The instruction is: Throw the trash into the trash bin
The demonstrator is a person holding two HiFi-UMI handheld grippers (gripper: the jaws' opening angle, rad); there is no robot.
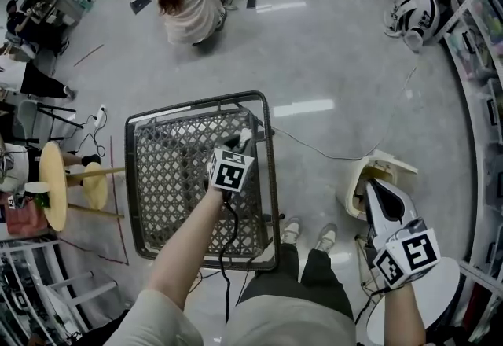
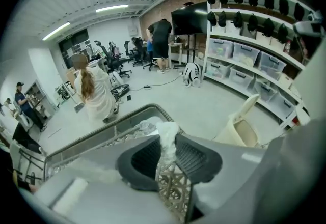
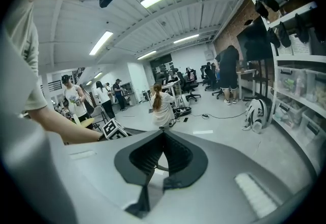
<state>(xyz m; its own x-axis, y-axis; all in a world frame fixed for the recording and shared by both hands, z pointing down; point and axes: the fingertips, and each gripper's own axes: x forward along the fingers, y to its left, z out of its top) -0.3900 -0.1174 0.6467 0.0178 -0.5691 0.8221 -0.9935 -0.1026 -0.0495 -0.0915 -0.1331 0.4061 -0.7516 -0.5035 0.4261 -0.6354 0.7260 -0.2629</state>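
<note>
A grey floor (image 1: 338, 61) runs through an open workroom. At the left of the head view a stool (image 1: 55, 187) stands beside a wire basket (image 1: 134, 179). The left claw (image 1: 240, 140) hangs over the basket's right half, and only a white scrap shows at its tip. The left gripper view shows the grip plainly: both pads are pressed on crumpled white trash (image 2: 165, 139), with the basket's mesh below. It also shows shelves (image 2: 254, 50) of boxes along the wall, which the head view barely catches. Further right a cream bin (image 1: 357, 179) sits on the floor, well apart from the trash. The right claw (image 1: 373, 185) points at the bin's rim. The right gripper view does not show the bin, but it shows this claw's tips together with nothing between them.
</note>
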